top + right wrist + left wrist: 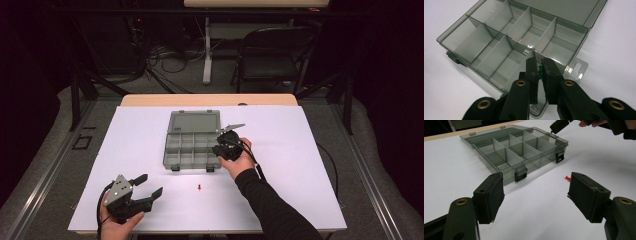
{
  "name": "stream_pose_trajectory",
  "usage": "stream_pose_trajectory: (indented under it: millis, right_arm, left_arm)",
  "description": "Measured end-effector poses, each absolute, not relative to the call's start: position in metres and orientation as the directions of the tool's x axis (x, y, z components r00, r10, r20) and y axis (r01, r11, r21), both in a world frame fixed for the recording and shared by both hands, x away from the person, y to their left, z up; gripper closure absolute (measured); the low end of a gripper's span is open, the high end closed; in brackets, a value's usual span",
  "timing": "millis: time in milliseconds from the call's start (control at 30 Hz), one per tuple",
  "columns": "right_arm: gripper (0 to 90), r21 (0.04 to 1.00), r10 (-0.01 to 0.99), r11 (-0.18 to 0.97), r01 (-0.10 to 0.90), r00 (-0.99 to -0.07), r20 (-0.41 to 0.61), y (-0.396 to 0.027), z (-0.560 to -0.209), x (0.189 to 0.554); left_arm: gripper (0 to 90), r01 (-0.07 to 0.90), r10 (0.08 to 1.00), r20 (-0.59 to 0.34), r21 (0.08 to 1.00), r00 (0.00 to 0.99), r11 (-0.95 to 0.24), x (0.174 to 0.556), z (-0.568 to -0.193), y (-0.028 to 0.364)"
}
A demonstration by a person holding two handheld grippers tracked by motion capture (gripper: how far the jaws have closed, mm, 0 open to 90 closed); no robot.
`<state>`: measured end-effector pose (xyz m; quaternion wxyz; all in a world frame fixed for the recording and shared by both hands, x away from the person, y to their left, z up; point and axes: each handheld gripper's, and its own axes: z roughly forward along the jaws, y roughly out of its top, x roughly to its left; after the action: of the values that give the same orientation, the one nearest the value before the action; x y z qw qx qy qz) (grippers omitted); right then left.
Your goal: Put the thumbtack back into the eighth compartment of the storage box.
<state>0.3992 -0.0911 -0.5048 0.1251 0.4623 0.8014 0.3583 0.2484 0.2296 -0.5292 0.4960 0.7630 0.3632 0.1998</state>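
Observation:
A smoky clear compartment box (168, 158) lies open at the table's middle, its lid flat behind it. In the right gripper view my right gripper (537, 61) hangs over the box's wall (574, 28), above an end compartment. Its jaws are shut on a small green object (540, 70), most of it hidden by the pads. From above, the right gripper (219, 145) sits at the box's right edge. A red pushpin (199, 188) lies on the white sheet in front of the box. My left gripper (152, 184) rests open near the front left, and its view shows the red pushpin (567, 178) beside its right pad.
Two dark latches (521, 174) stick out of the box's front wall (534, 163). A white sheet (300, 165) covers the table. A black chair (270, 55) and a tangle of cables (165, 57) stand on the floor beyond the far edge.

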Motion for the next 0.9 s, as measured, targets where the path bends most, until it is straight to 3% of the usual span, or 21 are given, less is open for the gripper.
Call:
stream_pose_trajectory:
  millis: [900]
  right_arm:
    - [83.4, 0.674, 0.833, 0.318, 0.667, -0.536, 0.137, -0.083, -0.516, 0.403]
  left_arm:
    - [28.0, 0.356, 0.753, -0.056, 0.902, 0.656, -0.243, 0.248, -0.529, 0.230]
